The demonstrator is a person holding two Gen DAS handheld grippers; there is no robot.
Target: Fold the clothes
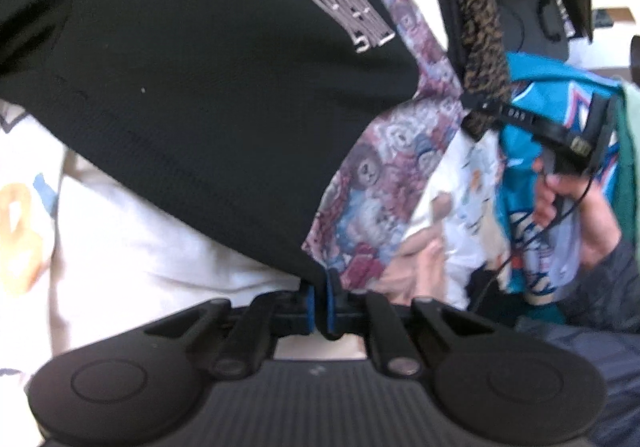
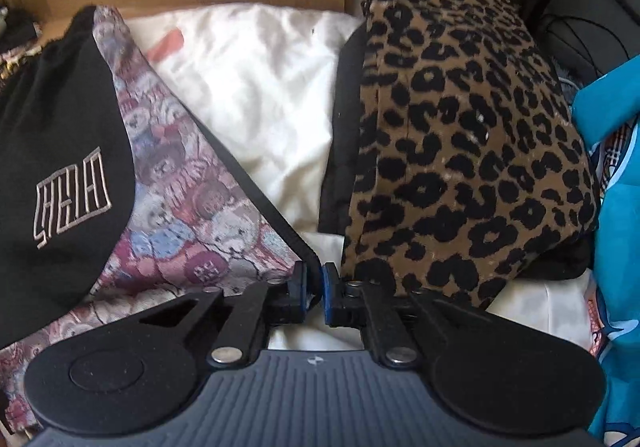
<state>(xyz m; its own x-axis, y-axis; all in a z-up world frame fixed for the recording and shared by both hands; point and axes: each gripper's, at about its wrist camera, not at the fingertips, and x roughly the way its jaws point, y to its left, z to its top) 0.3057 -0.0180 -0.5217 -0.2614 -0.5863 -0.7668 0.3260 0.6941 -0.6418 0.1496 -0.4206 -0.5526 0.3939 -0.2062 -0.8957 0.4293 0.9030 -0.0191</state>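
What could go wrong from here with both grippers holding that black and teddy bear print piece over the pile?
1. The left gripper and right gripper each pinch only a thin edge of the black and bear-print garment, so it might slip out under tension.
2. The leopard-print garment lies right beside the right gripper and could get dragged along.
3. The cable hanging from the other gripper might snag loose fabric.

Each fisheye camera sits just behind its own fingers and looks forward along them, very close to the cloth. The left wrist view faces a black garment point(image 1: 192, 95) filling the space just beyond its fingers point(image 1: 308, 303). Both views share that garment, the bear-print fabric point(image 2: 192, 207) and the leopard-print piece point(image 2: 460, 135).
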